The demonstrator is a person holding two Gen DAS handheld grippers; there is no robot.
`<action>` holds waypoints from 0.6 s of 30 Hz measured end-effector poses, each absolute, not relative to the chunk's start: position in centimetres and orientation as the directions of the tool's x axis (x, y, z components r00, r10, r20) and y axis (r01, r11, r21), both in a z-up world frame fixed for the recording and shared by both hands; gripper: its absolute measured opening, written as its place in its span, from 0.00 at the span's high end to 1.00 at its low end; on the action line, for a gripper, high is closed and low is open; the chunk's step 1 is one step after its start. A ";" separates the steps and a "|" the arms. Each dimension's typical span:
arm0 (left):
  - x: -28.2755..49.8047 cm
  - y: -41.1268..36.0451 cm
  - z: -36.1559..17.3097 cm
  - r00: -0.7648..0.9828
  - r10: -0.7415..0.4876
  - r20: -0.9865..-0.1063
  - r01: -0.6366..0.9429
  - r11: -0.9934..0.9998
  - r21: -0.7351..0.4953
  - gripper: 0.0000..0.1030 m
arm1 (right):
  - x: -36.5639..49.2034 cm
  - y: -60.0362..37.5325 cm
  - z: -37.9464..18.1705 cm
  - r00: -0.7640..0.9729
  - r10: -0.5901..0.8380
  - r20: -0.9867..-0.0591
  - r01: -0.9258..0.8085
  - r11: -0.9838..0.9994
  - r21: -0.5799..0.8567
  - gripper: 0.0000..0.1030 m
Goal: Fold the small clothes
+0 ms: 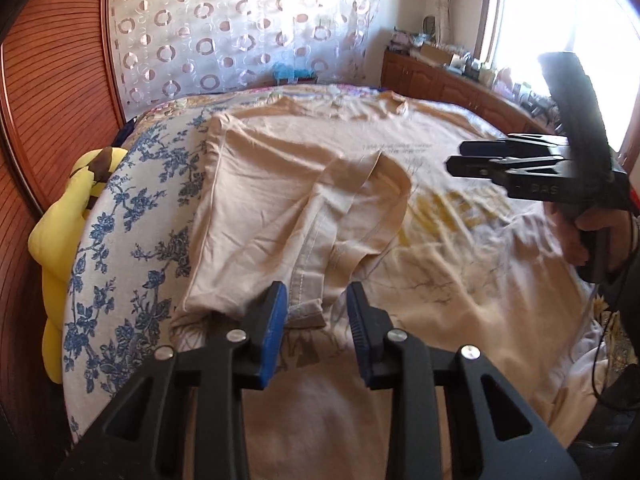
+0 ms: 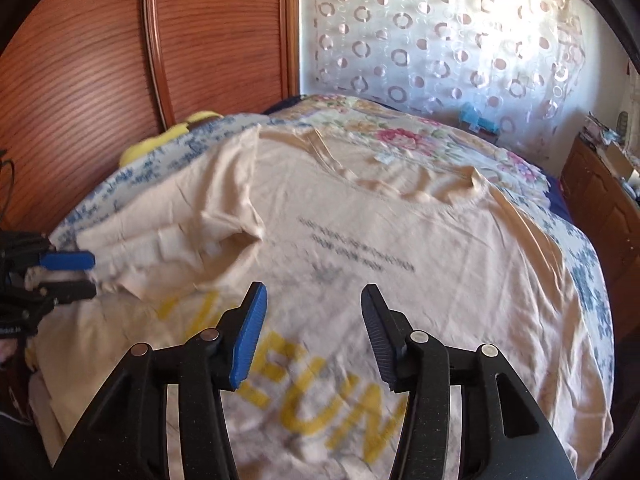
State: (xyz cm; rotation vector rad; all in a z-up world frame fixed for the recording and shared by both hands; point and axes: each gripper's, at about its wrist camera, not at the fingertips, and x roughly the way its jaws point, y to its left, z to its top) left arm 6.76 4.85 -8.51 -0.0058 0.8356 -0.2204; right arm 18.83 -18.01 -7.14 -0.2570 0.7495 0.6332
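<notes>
A beige T-shirt [image 1: 460, 280] with yellow lettering [image 2: 312, 400] lies spread on the bed, its left side and sleeve folded in over the body. The sleeve's stitched hem [image 1: 306, 292] lies between the blue pads of my left gripper [image 1: 317, 304]. The jaws stand apart and do not pinch the hem. In the right wrist view the left gripper [image 2: 93, 275] sits at the shirt's folded left edge. My right gripper [image 2: 315, 292] hovers open over the printed chest with nothing between its fingers. From the left wrist view the right gripper [image 1: 456, 157] is on the right, held by a hand [image 1: 580, 240].
The bedspread [image 1: 132, 240] has a blue floral print. A yellow plush banana [image 1: 60, 240] is wedged between the bed and the ribbed wooden panel [image 1: 52, 80]. A circle-patterned curtain [image 2: 440, 40] hangs behind. A cluttered wooden cabinet [image 1: 440, 76] stands under the window.
</notes>
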 end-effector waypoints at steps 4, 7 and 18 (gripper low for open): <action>7.1 5.2 -8.7 0.647 -0.213 -0.733 0.188 0.975 -0.118 0.85 | 18.7 -18.4 -8.0 0.548 0.433 -0.715 -0.614 0.789 0.007 0.52; 6.7 5.2 -8.4 0.658 -0.209 -0.724 0.192 0.976 -0.107 1.00 | 18.8 -18.7 -8.3 0.540 0.436 -0.720 -0.610 0.792 0.023 0.52; 3.7 4.3 -4.9 0.689 -0.270 -0.672 0.251 0.960 -0.128 1.00 | 19.4 -19.2 -8.3 0.531 0.443 -0.722 -0.596 0.801 0.053 0.52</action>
